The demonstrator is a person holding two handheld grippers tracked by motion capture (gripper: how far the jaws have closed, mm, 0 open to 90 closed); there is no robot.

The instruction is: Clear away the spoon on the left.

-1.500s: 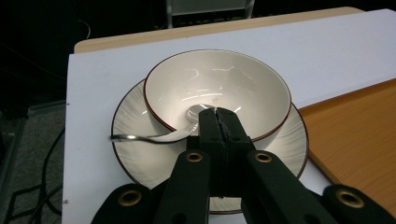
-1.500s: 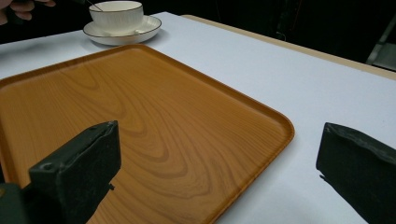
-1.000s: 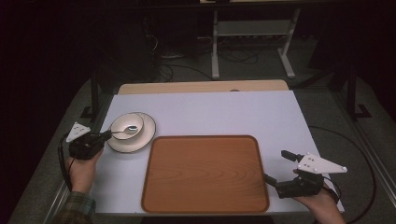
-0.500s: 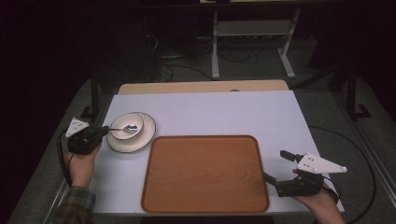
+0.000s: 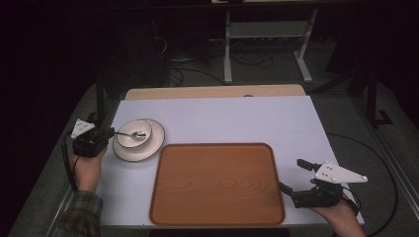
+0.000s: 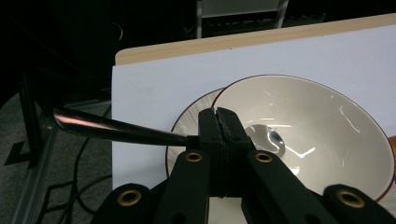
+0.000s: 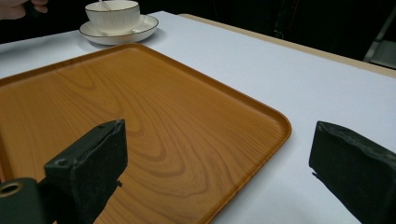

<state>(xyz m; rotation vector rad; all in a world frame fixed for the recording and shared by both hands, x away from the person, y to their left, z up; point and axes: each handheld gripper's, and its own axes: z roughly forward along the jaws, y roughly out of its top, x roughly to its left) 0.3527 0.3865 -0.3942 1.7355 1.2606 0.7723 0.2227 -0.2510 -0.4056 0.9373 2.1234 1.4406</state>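
The left gripper [image 6: 219, 122] has its fingers clamped on a spoon's [image 6: 112, 129] handle, bowl end in the bowl [image 6: 322, 135]; the right gripper [image 7: 219, 158] stands wide beside the tray [image 7: 154, 121].

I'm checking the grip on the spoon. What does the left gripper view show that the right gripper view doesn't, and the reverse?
Left gripper view: the left gripper shut on the spoon, whose tip lies inside the bowl.
Right gripper view: the wooden tray between the right gripper's open jaws.
Both: bowl, saucer and the white table.
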